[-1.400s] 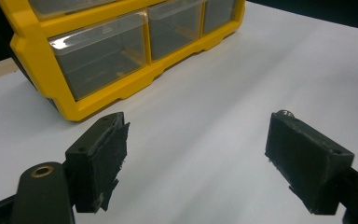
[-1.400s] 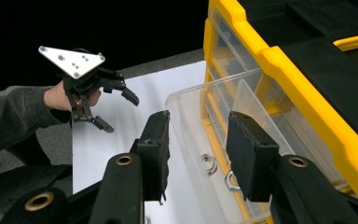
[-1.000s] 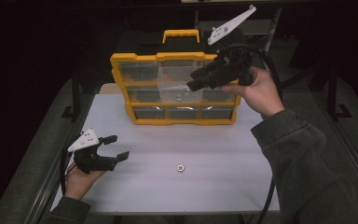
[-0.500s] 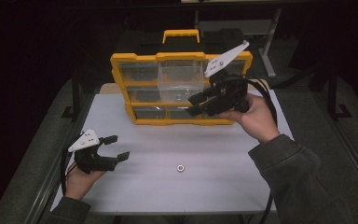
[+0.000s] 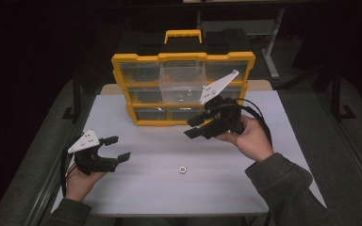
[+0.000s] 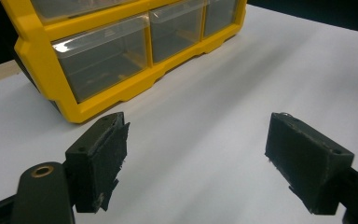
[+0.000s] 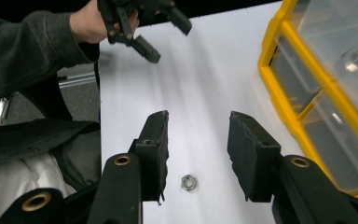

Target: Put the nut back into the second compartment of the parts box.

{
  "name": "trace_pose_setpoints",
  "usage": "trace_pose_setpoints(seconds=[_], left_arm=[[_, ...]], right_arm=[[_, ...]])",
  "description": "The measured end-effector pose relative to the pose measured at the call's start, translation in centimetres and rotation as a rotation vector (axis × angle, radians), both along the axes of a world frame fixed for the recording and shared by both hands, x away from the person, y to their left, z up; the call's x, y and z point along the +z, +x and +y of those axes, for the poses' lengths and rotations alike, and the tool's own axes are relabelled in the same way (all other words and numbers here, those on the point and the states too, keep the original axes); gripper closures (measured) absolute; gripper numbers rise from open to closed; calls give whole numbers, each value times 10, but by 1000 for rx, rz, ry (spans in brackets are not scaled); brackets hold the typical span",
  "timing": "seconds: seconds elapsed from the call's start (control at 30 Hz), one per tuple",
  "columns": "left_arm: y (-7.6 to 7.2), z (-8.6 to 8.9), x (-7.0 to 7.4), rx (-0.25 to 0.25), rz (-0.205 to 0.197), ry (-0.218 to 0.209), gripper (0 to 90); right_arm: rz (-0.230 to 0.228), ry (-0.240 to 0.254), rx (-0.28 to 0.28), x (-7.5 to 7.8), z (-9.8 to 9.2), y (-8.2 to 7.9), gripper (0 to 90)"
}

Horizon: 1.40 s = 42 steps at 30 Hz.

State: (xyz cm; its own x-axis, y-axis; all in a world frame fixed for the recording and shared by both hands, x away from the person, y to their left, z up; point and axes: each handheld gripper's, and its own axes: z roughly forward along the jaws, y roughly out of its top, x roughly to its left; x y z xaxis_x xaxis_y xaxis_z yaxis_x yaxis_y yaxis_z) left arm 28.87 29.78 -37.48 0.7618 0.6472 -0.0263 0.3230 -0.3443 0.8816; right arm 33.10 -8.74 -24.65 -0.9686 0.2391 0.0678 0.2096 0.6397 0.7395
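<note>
Nut [image 5: 182, 168] not yet picked: lying loose on white table [image 5: 283, 141], apart from yellow organizer [image 5: 122, 63]. Right gripper [image 5: 194, 127] above it, jaws part open, empty, nut between them in right gripper view. Left gripper [image 5: 117, 148] wide open, idle; grasp and stowing left.

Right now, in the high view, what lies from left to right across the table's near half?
Left gripper, jaws open and empty → small metal nut lying free on the white table → right gripper, jaws open and empty.
</note>
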Motion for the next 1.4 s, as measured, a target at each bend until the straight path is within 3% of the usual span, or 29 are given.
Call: trace_pose_setpoints(seconds=[0.27,0.87,1.17,1.4], left_arm=[[0,-2,-1,1,5,-7,202],[0,0,-1,-4,-2,0,202],[0,-1,-1,-1,-5,-10,202],[1,0,-1,-5,-5,-3,202]], right_arm=[[45,-30,-3,-29,7,-3,564],[83,-106,-35,-98,22,3,545],[89,-126,-45,-123,27,5,545],[122,-150,-43,-141,33,6,545]])
